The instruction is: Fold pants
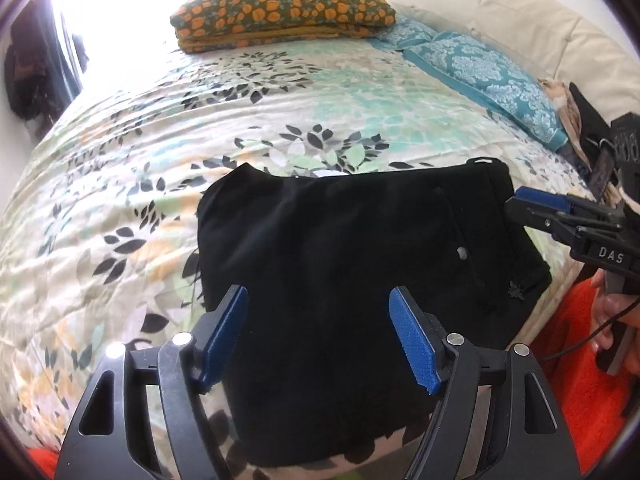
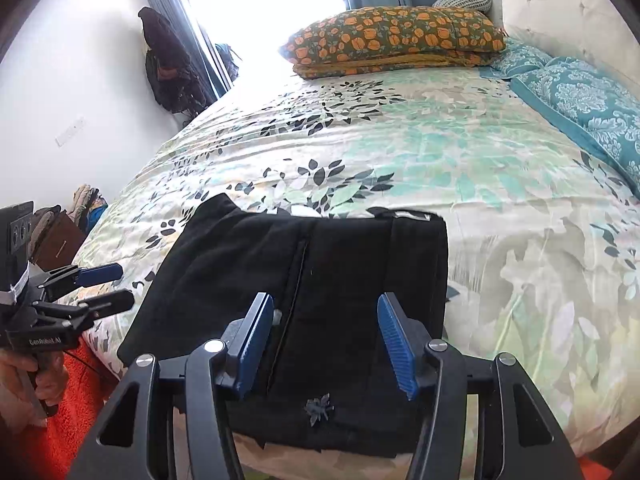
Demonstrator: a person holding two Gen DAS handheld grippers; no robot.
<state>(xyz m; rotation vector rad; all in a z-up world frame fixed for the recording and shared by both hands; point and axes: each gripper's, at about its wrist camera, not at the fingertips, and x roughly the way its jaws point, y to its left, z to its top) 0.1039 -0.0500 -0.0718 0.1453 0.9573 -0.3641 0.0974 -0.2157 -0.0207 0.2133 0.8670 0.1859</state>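
One pair of black pants point(image 1: 360, 248) lies folded into a compact rectangle at the lower centre of both views, on the near part of a bed covered by one leaf-printed bedspread point(image 1: 160, 128). In the left wrist view, going left to right: dark clothes point(image 1: 24, 68) hang at the far left edge beside a bright window; the left gripper point(image 1: 318, 340) fills the lower centre, its two blue-padded fingers spread wide apart over the pants and holding nothing; at upper centre one orange-flowered pillow point(image 1: 280, 12) sits on the bedspread; to its right lie teal patterned pillows point(image 1: 492, 76), two as far as the blurred edge allows; a cream headboard point(image 1: 500, 12) curves along the upper right; the right gripper point(image 1: 532, 212) enters from the right edge, its fingers close together just beside the pants' right edge, though whether they meet cannot be told here. In the right wrist view, the left gripper point(image 2: 112, 288) shows at the left edge with a gap between its two fingers, off the pants' left side; a box of folded items point(image 2: 56, 236) sits behind it on the floor; the right gripper point(image 2: 326, 344) at lower centre has its fingers parted, empty, above the pants point(image 2: 320, 264), near a small grey flower emblem point(image 2: 318, 408) on the cloth. Orange-red fabric point(image 2: 80, 400) shows at the lower left.
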